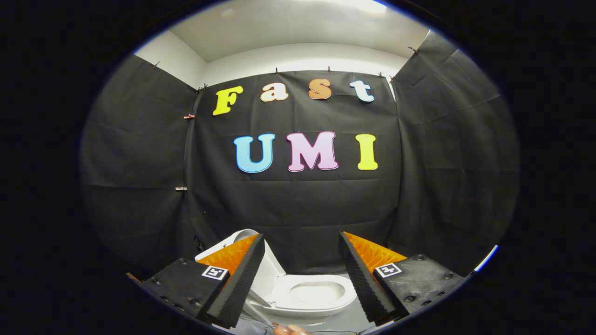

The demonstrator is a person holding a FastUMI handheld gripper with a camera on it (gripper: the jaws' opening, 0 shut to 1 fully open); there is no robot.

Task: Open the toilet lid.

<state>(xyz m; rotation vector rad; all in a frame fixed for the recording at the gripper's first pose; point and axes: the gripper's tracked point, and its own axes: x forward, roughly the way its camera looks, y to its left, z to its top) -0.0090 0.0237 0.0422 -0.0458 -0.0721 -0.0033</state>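
- Toilet lid (267,272): white, already raised and standing behind the left finger, leaning back from the bowl.
- Gripper (302,265): jaws spread wide, holding nothing, well short of the toilet.
- Toilet bowl (321,293): seen between the fingers and beyond them; seat down, inside looks empty.
- Step, as judged: opening looks done; next calls for drawing clear without knocking the lid.

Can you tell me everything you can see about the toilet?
The toilet is small, white and glossy, like plastic or ceramic. Its oval seat rings an open bowl. The lid is already up, tilted back behind the left finger, which partly hides it. The toilet stands on a pale floor before the black cloth wall, beyond the gripper, whose fingers are spread wide and touch nothing.
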